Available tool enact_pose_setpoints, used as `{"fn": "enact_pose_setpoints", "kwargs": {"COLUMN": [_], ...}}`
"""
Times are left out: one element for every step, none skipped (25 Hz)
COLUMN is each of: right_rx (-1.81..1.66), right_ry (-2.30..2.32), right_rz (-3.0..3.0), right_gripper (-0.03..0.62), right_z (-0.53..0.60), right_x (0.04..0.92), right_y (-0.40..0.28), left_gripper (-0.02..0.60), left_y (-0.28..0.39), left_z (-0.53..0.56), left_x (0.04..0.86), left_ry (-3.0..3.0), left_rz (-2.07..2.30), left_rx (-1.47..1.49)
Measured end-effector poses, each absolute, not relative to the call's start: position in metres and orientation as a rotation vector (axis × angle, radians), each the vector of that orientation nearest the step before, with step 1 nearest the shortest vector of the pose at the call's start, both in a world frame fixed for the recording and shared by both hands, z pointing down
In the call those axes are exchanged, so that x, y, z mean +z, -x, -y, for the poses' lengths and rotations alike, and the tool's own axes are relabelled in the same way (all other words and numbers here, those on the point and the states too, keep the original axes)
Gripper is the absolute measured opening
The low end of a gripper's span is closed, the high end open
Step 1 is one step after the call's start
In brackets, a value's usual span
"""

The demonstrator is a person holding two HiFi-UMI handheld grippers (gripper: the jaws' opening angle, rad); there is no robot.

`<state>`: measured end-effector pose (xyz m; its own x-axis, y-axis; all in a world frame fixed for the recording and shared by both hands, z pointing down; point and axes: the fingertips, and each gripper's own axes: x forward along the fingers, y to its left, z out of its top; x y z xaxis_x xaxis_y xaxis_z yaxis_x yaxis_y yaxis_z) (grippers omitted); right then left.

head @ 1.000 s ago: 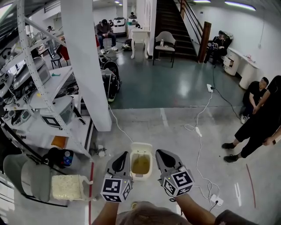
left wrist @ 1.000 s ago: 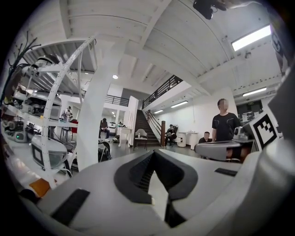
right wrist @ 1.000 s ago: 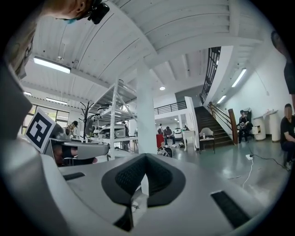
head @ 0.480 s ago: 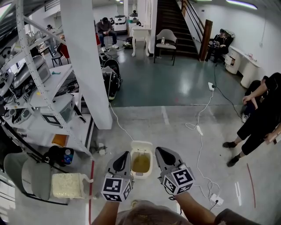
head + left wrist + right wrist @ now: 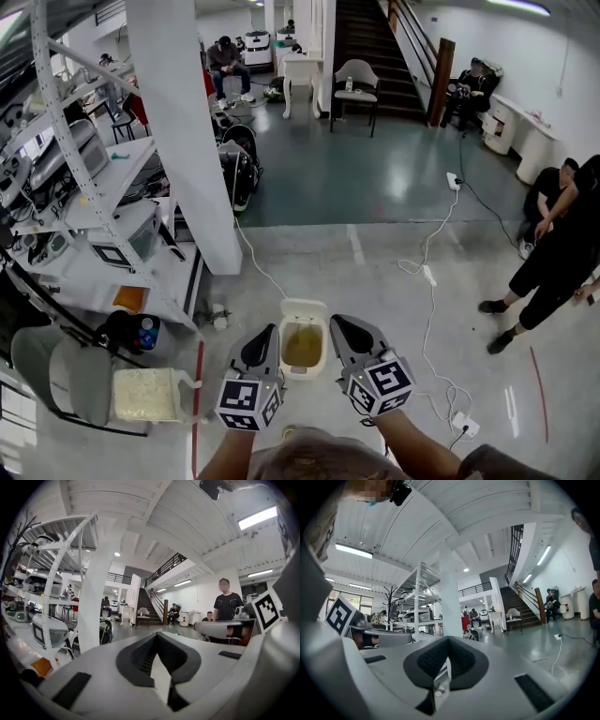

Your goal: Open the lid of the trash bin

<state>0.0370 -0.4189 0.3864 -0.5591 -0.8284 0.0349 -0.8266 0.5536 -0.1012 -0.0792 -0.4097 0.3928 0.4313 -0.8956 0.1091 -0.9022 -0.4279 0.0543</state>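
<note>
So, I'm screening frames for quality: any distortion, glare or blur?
Head view: sharp, edges bent, sheen on the floor. Both gripper views: heavy fisheye, black corners, close fingers soft; left gripper view's ceiling lamp is blown out.

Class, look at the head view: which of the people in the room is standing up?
The person in black at the right edge, upright with legs apart. The others that can be made out are sitting or crouching.
</note>
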Motion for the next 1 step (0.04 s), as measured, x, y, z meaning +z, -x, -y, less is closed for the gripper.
{"fn": "enact_pose_setpoints", "kwargs": {"right_rx": [-0.166], "right_ry": [1.464], "right_rz": [-2.756], "right_gripper": [0.029], "right_z": [0.4186], "right_x": [0.3868], "right_y": [-0.0379], "left_gripper": [-0.005], "left_y": [0.0781], "left_z": [0.4091], "left_x": [0.3935], "left_ry": [-2.567], "left_rz": [1.619], "left_rx": [0.098]}}
